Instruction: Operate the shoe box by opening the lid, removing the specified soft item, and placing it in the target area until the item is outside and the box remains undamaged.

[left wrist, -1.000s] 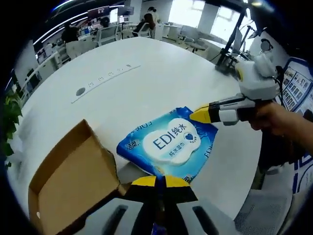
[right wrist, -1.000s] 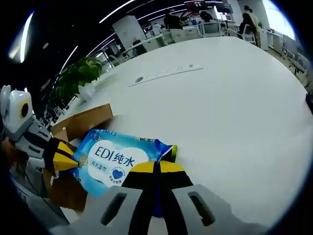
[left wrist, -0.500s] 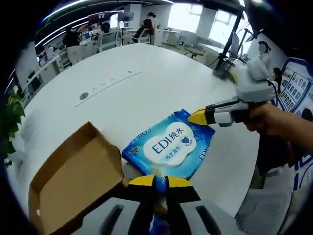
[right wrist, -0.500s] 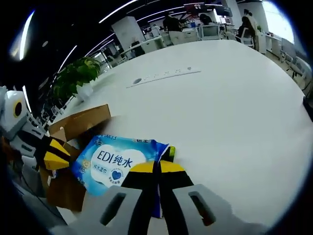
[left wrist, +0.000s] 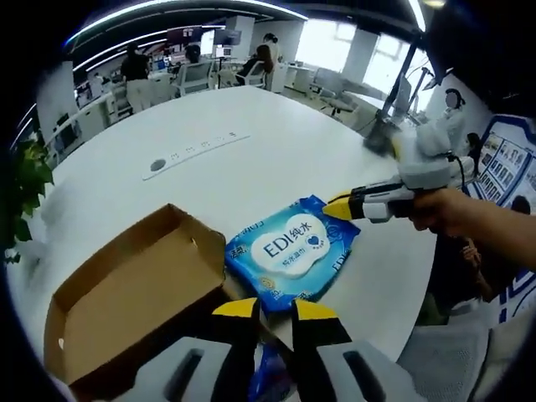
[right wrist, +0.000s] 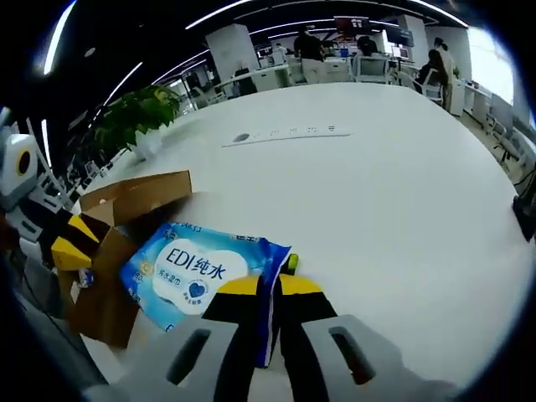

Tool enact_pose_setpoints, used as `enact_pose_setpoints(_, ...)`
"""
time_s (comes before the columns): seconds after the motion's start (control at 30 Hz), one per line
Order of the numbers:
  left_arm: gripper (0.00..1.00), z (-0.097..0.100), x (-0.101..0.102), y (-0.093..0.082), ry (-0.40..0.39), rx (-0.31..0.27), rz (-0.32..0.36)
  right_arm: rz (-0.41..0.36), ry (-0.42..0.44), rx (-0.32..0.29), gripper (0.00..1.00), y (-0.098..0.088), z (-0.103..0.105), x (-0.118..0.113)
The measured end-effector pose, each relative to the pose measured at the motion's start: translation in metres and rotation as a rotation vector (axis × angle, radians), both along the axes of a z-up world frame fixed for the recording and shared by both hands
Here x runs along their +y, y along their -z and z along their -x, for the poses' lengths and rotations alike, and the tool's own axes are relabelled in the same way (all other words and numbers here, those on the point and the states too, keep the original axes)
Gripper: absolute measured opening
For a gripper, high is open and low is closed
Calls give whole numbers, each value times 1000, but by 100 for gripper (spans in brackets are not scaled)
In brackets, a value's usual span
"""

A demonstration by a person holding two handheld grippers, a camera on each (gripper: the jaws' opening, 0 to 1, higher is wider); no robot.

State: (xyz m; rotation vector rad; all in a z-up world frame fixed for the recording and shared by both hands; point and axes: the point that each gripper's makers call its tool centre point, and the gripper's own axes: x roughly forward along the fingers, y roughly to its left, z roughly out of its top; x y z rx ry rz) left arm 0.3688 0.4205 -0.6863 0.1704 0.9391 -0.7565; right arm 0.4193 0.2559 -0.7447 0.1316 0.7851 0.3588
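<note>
One blue wipes pack [left wrist: 292, 256] lies ahead of the left gripper [left wrist: 267, 306], jaws slightly apart. The right gripper [right wrist: 267, 285] pinches its edge. One cardboard box [left wrist: 126, 293] stands open beside.

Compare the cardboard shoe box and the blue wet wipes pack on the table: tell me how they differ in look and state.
The shoe box is plain brown cardboard, rigid, standing open with its inside showing; the wet wipes pack is a glossy blue and white soft pouch, printed "EDI". The box has upright walls, while the pack lies flat. The box sits untouched; the pack's edge lies between the right gripper's jaws. Both rest side by side on the white table.
</note>
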Motion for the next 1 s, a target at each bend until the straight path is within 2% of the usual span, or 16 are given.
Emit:
enact_pose_setpoints(0.57,22,17,38,-18,1,-44,24,58,-70,-43,14,-33,16,5)
enact_pose_setpoints(1.0,26,37,72,-12,53,-57,9,126,-234,-20,19,-52,41,34)
